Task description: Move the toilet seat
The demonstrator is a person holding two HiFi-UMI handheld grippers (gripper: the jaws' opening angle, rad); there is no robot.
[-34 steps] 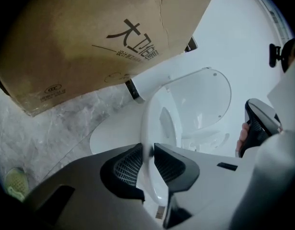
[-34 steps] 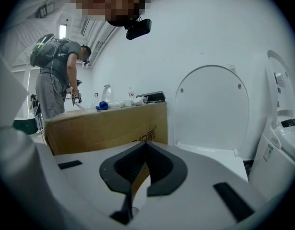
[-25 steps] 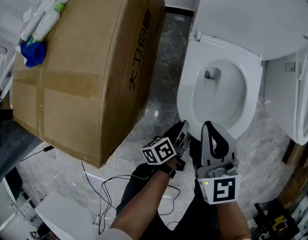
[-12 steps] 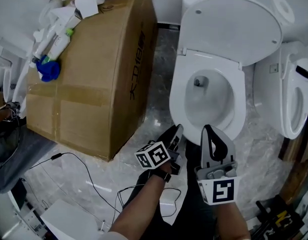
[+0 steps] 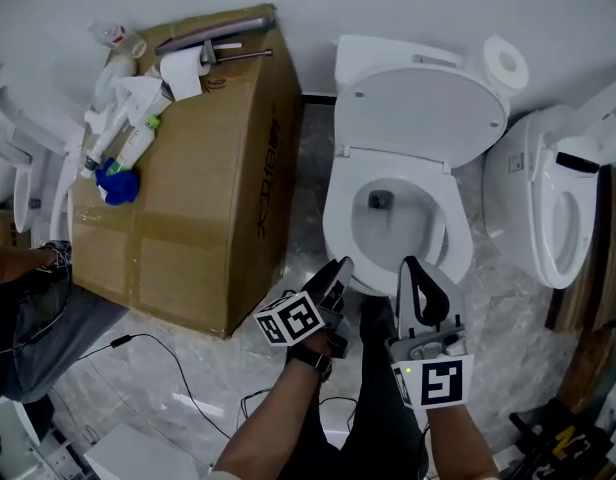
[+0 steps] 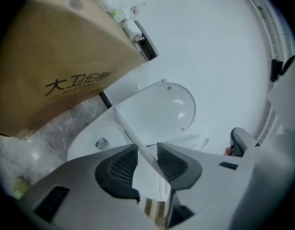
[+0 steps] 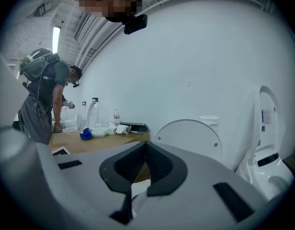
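Abreast, left tool (image 5: 339,266), right tool (image 5: 412,265) face toilet seat (image 5: 451,223).

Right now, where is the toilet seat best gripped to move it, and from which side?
Grip the seat at its thin front rim, coming from the front: its hinge sits at the back under the raised lid, so the front likely swings freest.

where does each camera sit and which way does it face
head view: on the person's head, steeply down at toilet and cardboard box; forearms, left gripper, right gripper show
left gripper view: along its just-opened jaws, seat edge between, toward the raised lid
right gripper view: along its closed jaws, level toward the wall
shared: all three show lid and box
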